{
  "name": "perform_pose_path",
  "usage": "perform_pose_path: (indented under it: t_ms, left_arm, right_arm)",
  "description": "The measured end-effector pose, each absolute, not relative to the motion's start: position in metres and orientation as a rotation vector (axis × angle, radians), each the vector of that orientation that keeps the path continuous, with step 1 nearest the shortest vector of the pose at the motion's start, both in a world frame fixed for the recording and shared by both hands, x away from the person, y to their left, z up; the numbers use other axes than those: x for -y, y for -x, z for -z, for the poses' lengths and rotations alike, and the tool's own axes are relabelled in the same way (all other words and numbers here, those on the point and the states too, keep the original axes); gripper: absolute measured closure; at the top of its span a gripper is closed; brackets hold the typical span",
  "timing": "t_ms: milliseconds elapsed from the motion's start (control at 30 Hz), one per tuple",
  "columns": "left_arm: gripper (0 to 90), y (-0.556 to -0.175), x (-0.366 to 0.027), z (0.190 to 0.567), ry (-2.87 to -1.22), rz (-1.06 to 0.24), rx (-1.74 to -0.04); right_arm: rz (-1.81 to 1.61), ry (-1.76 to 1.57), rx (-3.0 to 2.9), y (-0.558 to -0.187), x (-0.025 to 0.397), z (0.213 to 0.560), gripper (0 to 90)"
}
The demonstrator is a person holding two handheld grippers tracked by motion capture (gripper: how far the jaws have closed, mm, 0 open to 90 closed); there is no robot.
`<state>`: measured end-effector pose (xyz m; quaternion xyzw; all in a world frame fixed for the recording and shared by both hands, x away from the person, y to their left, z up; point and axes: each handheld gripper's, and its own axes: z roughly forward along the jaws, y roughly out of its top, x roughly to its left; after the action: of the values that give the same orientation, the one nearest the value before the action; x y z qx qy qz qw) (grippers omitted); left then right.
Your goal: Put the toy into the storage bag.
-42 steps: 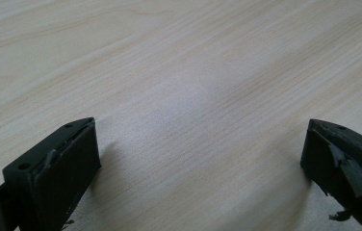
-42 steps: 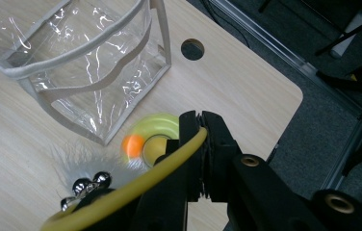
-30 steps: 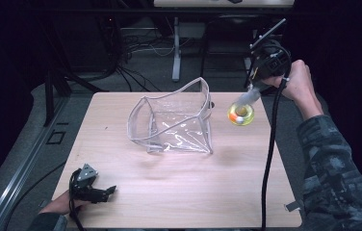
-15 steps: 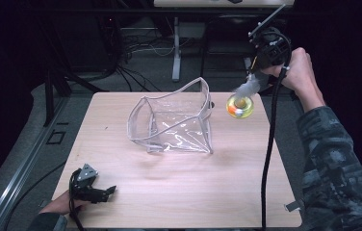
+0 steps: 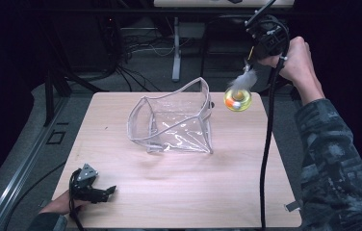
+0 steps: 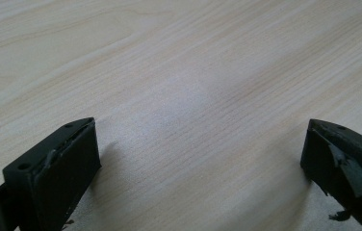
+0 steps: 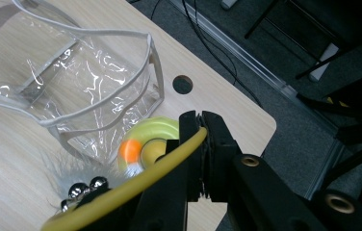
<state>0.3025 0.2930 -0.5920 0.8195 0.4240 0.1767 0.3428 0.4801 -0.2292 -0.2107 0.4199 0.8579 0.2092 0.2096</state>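
Your right arm wears a long sleeve [image 5: 335, 159] in a dark camouflage print, mottled grey and black, reaching to the wrist; your right hand [image 5: 300, 62] is bare. Your right gripper [image 7: 201, 126] is black, with blocky jaws faced in flat pads, round screw holes along its arms, and a thick black cable [image 5: 266, 144] trailing down the right side of the scene. Your left gripper [image 5: 103, 192], at the near left, is also black, with a small grey three-cornered plate [image 5: 87, 173] on top and a thin black cable. Its two jaws are matte black rectangular blocks with slightly worn, scuffed edges and a small hole in each.
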Motion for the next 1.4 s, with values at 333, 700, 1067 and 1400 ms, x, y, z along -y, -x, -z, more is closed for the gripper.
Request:
perform_pose_path:
  t_ms: [333,700,1067,1400]
  left_arm:
    - [0.1,-0.303,-0.293,0.592,-2.130,-0.460,-1.102]
    - [0.1,-0.302,-0.293,0.592,-2.130,-0.459,-1.102]
    - [0.1,-0.302,-0.293,0.592,-2.130,-0.458,-1.101]
    - [0.1,-0.302,-0.293,0.592,-2.131,-0.459,-1.102]
  right_arm:
    - [-0.598,-1.141,-2.376,-0.481,0.219,0.197,88.0]
    - [-0.613,-1.108,-2.374,-0.481,0.206,0.183,88.0]
    - [-0.630,-1.075,-2.386,-0.483,0.189,0.174,88.0]
    - [-0.656,-1.037,-2.402,-0.483,0.171,0.169,88.0]
